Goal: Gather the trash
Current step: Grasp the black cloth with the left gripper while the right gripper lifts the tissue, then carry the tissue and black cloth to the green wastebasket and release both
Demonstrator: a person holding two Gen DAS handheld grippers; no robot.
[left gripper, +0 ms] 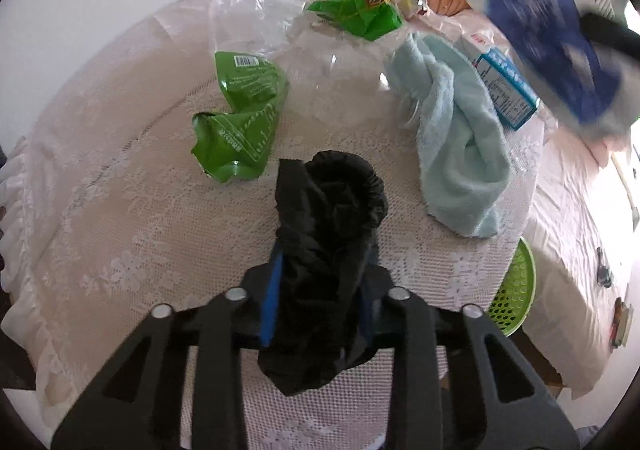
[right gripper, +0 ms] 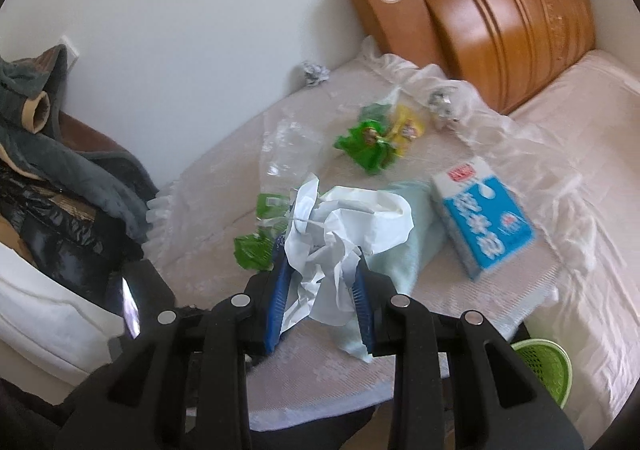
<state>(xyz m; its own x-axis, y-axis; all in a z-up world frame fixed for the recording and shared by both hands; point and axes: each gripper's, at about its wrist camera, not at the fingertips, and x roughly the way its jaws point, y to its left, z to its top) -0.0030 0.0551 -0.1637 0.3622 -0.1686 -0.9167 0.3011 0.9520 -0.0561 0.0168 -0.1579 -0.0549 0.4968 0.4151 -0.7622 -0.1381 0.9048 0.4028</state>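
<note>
Both claws are clamped on loads: the left gripper [left gripper: 320, 270] on a bunched black cloth [left gripper: 328, 209] at lower centre, the right gripper [right gripper: 320, 290] on crumpled white paper [right gripper: 320, 238]. Beyond them, green wrappers [left gripper: 240, 121], a pale blue towel [left gripper: 456, 129] and a blue-and-white carton [right gripper: 484, 213] lie uncollected; the green basket [right gripper: 548, 366] sits lower right, so much seems left to do.

— Any free room on the lace-covered counter [left gripper: 120, 250]?
— Near side and left edge lie bare.
— Obstacles?
— Crumpled green wrapper [left gripper: 240, 121] left, pale blue towel [left gripper: 452, 129] right, clear plastic sheet [left gripper: 332, 81] between them; blue-and-white carton [right gripper: 484, 217] just beyond the towel.
</note>
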